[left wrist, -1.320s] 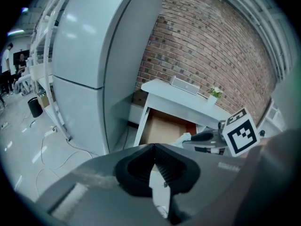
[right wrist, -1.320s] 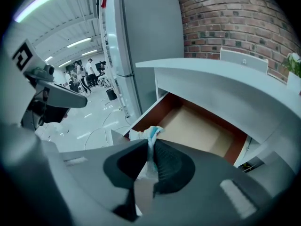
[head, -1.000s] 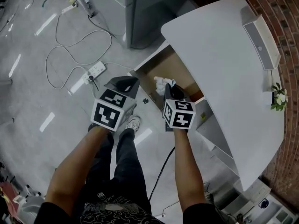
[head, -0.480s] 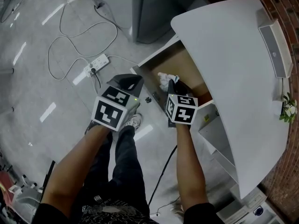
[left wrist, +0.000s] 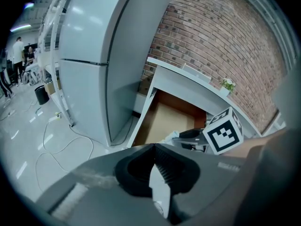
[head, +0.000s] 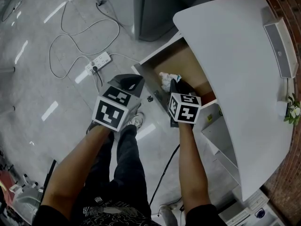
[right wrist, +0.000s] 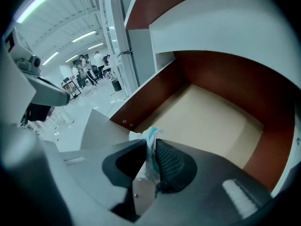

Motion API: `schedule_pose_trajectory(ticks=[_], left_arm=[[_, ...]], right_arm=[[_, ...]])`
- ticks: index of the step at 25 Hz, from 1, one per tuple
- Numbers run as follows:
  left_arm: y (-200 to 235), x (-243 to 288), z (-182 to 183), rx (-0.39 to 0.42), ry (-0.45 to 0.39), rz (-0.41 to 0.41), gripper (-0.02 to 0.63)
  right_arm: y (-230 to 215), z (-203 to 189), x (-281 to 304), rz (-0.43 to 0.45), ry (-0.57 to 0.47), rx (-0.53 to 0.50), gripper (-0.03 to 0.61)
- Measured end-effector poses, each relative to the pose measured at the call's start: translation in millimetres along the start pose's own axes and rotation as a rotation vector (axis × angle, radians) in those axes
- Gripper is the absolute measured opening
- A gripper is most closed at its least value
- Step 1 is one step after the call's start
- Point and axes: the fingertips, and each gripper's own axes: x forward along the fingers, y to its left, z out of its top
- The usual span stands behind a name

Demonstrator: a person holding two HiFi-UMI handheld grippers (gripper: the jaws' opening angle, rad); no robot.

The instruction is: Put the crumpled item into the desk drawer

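Crumpled item [head: 165, 80]: white wad with a pale blue streak.
Jaws of my right gripper [right wrist: 150, 147], just now opening, pinch it over the drawer [right wrist: 207, 121]; my left gripper [left wrist: 154, 147] is closed, empty.

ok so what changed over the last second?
Right gripper came down slightly over the open desk drawer with the crumpled tissue; its jaws have just been opening, tissue still between them, not dropped. Left gripper stays shut and empty outside the drawer; drawer still open.
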Motion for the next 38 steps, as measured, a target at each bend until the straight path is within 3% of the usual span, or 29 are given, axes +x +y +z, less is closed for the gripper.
schedule_pose_trajectory(ticks=[6, 25, 38], left_arm=[[-1, -5, 2, 0.007, 0.003, 0.002, 0.0], [-17, -92, 61, 0.105, -0.077, -0.01, 0.0], [-25, -164, 115, 0.182, -0.188, -0.017, 0.0]], right_arm=[[1, -1, -2, 0.005, 0.005, 0.011, 0.118], [34, 65, -117, -0.065, -0.118, 0.064, 0.101], [62, 129, -205, -0.129, -0.226, 0.037, 0.083]])
